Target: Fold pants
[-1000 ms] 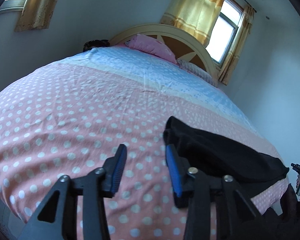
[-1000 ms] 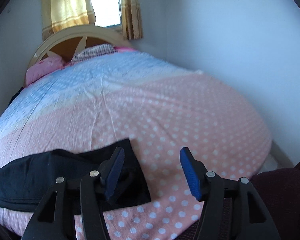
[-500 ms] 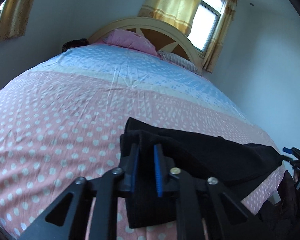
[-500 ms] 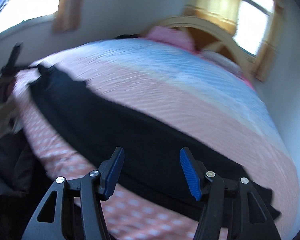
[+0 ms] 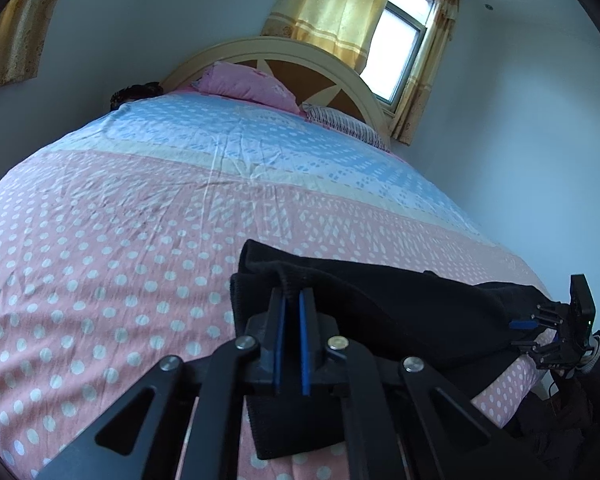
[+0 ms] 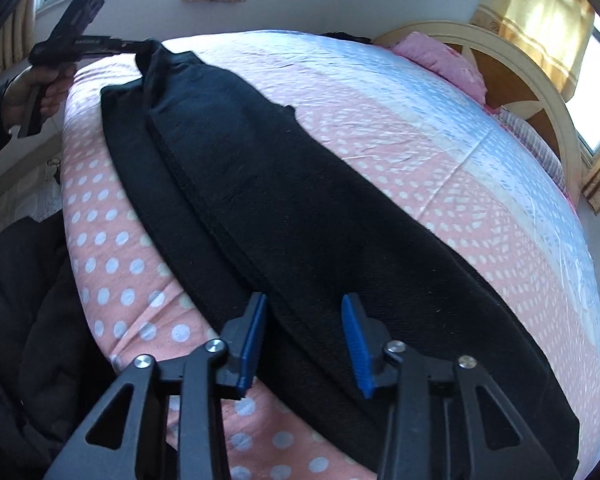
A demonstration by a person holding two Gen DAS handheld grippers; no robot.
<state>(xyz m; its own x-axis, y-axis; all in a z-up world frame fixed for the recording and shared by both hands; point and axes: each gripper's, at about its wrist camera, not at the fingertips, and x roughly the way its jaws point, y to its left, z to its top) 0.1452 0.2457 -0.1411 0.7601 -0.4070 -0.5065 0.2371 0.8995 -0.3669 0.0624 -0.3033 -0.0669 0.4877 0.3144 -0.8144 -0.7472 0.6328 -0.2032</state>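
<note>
Black pants (image 6: 300,184) lie stretched along the near edge of the pink dotted bedspread (image 6: 112,248), the legs stacked one on the other. My left gripper (image 5: 290,298) is shut on one end of the pants (image 5: 400,312), with fabric pinched between the blue pads. In the right wrist view the left gripper (image 6: 138,46) grips the far end, lifted slightly, with a hand (image 6: 32,92) on its handle. My right gripper (image 6: 304,312) is open and hovers just over the other end, its fingers straddling the upper leg's edge. In the left wrist view the right gripper (image 5: 536,330) is at the pants' far right end.
A pink pillow (image 5: 248,86) and a striped pillow (image 5: 340,120) rest against the curved headboard (image 5: 284,50). Yellow curtains (image 5: 336,8) frame a window behind it. A wall runs along the bed's right side. The person's dark clothing (image 6: 28,320) stands at the near bed edge.
My left gripper moved onto the end of the pants and shut on it. My right gripper swung round from the bed's right side to above the pants and stayed open.
</note>
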